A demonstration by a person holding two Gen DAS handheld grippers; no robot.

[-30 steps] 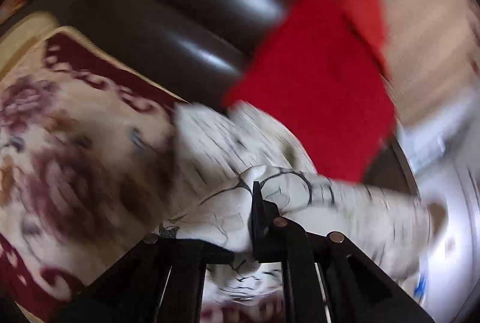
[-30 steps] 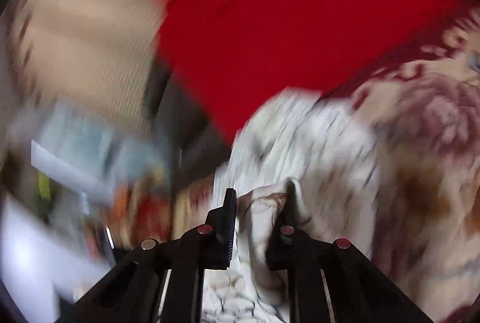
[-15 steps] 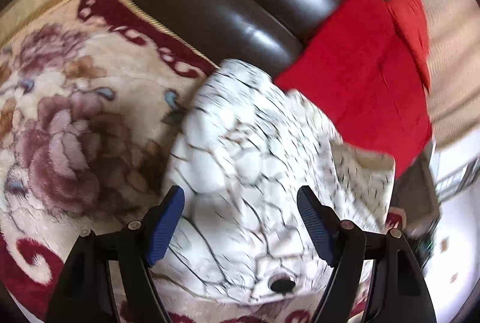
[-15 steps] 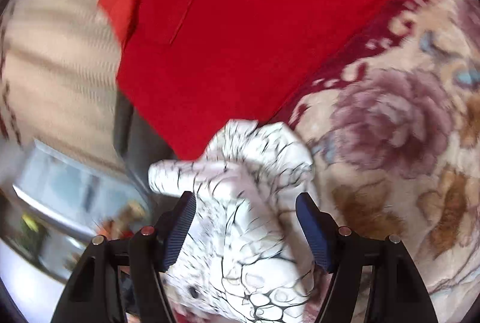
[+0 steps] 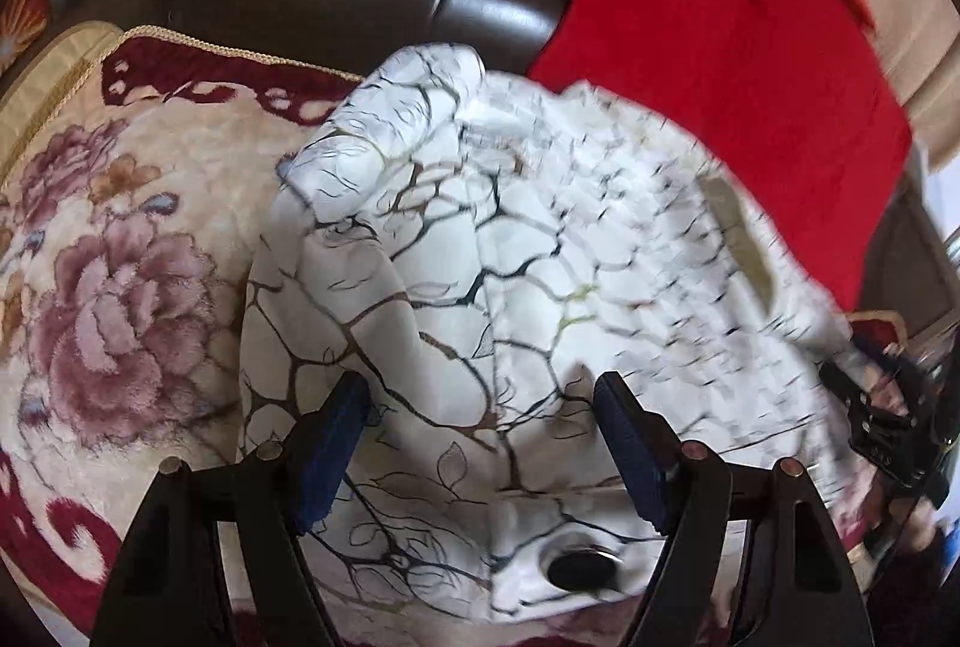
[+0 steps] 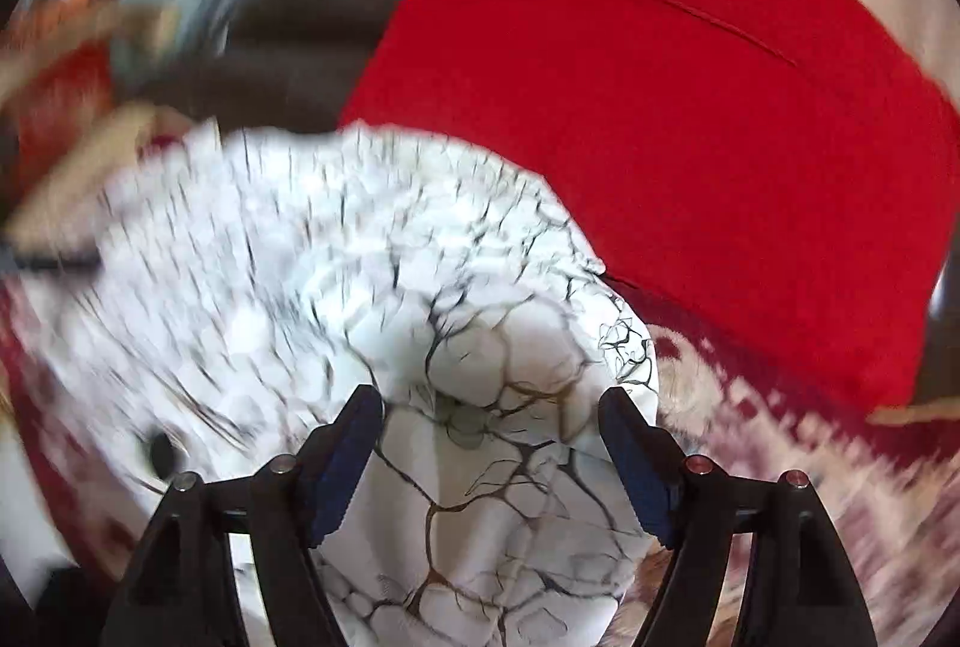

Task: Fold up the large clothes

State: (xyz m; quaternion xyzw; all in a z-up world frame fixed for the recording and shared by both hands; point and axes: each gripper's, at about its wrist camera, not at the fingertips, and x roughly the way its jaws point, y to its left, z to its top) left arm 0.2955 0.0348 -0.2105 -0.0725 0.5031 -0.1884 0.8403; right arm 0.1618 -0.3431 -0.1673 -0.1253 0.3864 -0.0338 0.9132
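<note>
Left wrist view: left hand-held gripper [image 5: 480, 437] spread wide, holding nothing, just above the white garment [image 5: 510, 257] bunched on the flowered blanket [image 5: 120, 257]. Right hand-held gripper [image 6: 489, 437] spread too. Garment's long side runs left-right, close under both.

Motion blur smears the white garment [image 6: 252, 251] in the right wrist view; the floral blanket [image 5: 114, 287] runs past the frame's edge.
</note>
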